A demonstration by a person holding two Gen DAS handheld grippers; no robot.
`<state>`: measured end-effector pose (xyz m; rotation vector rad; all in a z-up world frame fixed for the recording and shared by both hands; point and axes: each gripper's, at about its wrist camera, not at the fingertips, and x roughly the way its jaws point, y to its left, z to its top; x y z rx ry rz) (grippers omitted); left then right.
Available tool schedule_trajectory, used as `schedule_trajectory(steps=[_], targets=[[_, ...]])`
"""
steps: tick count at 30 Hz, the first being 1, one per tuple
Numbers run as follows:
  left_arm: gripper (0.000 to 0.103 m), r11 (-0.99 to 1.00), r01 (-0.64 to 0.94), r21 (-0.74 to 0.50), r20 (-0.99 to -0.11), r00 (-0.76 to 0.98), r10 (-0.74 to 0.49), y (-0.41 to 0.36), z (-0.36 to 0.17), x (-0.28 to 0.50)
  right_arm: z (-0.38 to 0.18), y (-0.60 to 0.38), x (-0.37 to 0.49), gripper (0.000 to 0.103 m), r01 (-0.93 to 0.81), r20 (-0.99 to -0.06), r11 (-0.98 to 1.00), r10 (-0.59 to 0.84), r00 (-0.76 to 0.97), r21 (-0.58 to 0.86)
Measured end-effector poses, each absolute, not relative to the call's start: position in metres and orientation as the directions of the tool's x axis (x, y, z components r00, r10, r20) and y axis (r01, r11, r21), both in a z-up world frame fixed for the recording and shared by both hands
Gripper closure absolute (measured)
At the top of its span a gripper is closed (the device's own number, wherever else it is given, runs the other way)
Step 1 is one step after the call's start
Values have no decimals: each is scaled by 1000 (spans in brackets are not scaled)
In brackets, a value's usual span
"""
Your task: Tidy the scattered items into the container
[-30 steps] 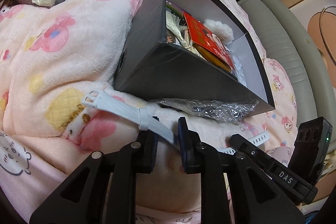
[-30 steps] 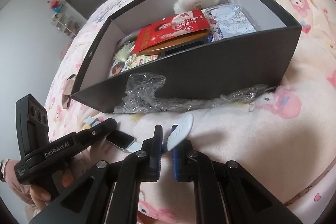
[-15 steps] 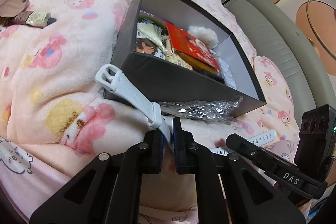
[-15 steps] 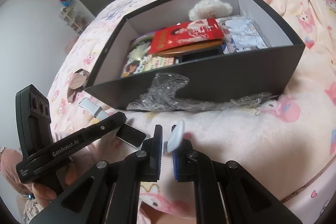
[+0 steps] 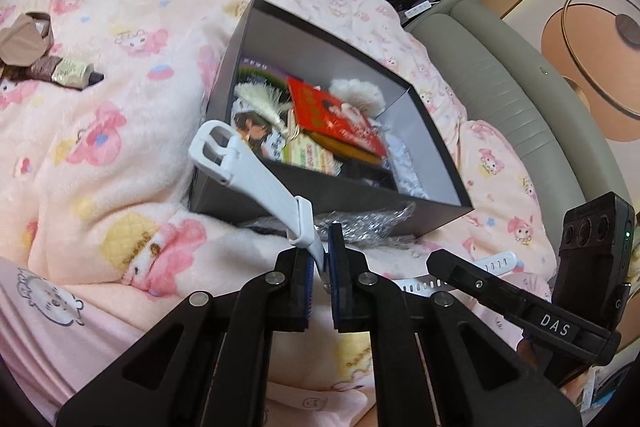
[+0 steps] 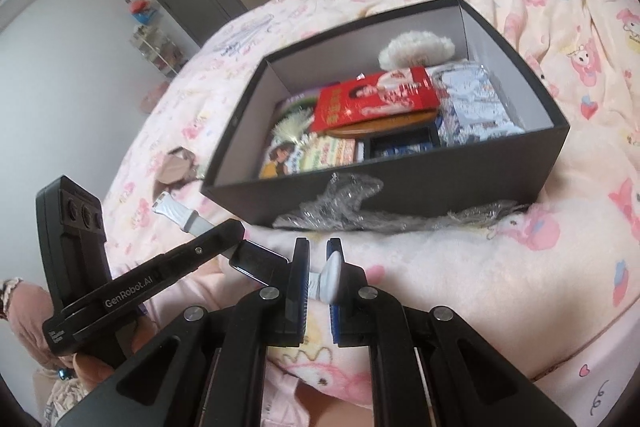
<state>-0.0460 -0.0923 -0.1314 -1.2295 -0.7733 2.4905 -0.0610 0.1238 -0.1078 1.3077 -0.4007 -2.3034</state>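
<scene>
Both grippers pinch one white watch. Low in the middle of the left wrist view, the left gripper (image 5: 323, 251) has its jaws pressed onto the buckle strap (image 5: 256, 175), which slants from the pads up toward the middle left of the frame, its buckle end lying in front of the near left corner of the black box (image 5: 304, 193). At the lower centre of the right wrist view, the right gripper (image 6: 319, 277) is clamped on the rounded tip of the other strap (image 6: 330, 273). The watch's dark screen (image 6: 254, 261) sits just left of those jaws, between the two tools, and the left tool's black body crosses the lower left of that frame, held by a hand (image 6: 24, 311).

The box stands open on the pink cartoon-print bed blanket (image 6: 520, 267), in the middle of both views. Inside it lie a red packet (image 6: 374, 97), a fluffy white puff (image 6: 416, 47), a cream tassel (image 6: 294, 125), printed cards and a blue-patterned pack (image 6: 472, 99). Crumpled clear plastic wrap (image 6: 348, 205) lies against the box's near wall, just above the right gripper. At the upper left of the left wrist view, well apart from the box, a small tube (image 5: 70, 73) and a beige pouch (image 5: 22, 43) rest on the blanket.
</scene>
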Motion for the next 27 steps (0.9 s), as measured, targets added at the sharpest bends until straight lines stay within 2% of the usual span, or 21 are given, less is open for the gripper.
schedule_trajectory(steps=[10,14,20,23,27], targets=[[98,-829,-77,-554,-575,-684,448,-88,-63,-77,-51,127,-99,96,355,-633,-814,-580,-512,460],[98,-852,-21,-523,-643,-647,410,-80,-73,-125,-45,131,-143,96,350,-643,-847,-531,-552,399],[97,-882,29,-470,-754,-532,385,-59,-116,-173,-89,136,-191,96,318,-754,-908,-408,-515,273],[97,-905,46,-424,-800,-487,350,-52,-131,-179,-115,142,-198,95,288,-791,-920,-380,-479,268],[94,-913,73,-401,-821,-471,323,-55,-135,-175,-124,149,-202,94,266,-794,-919,-388,-468,292]])
